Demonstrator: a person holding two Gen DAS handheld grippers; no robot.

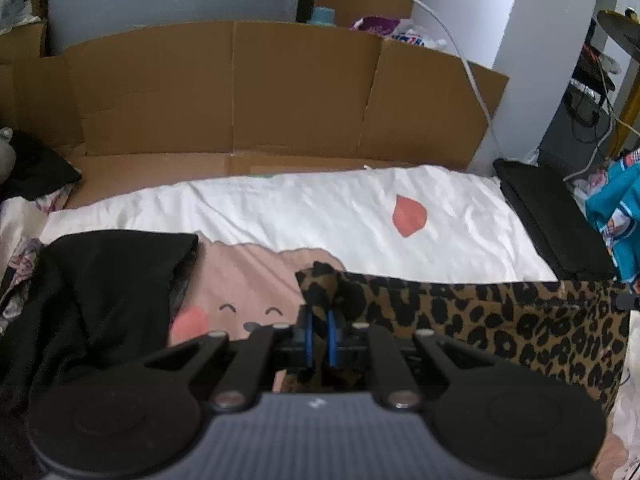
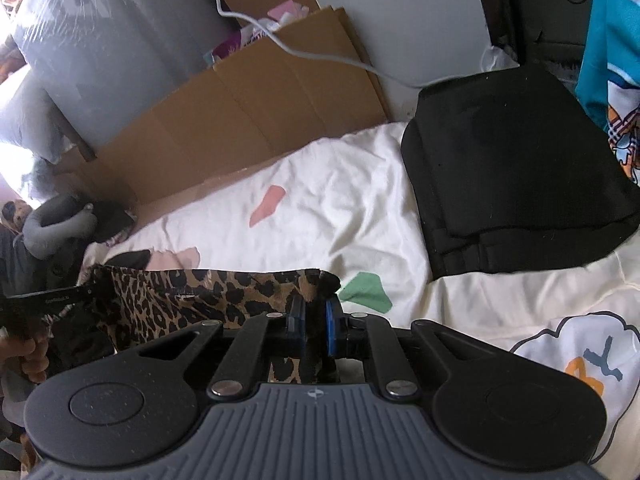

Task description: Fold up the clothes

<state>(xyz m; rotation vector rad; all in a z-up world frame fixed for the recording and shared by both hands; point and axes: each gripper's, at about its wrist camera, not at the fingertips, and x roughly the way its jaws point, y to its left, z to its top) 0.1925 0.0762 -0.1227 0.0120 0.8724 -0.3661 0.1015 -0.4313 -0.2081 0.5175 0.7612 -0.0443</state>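
At the far left of the left wrist view a black garment lay heaped on the printed bedsheet, apart from the work. Just right of it the left gripper had its jaws closed tight on one corner of the leopard-print garment, a tuft of cloth sticking up past the blue pads. From that pinch the top edge of the fabric ran off to the right — its long axis crossways to both grippers — toward the other corner. There, in the right wrist view, the right gripper was likewise clamped shut on the leopard-print garment, the hem stretching away to its left. So each hand held its own near corner, the cloth slung between them above the sheet. Further right sat a folded black stack. The next fold, I judged, depended on carrying both corners forward together — away from the person, across the hanging length.
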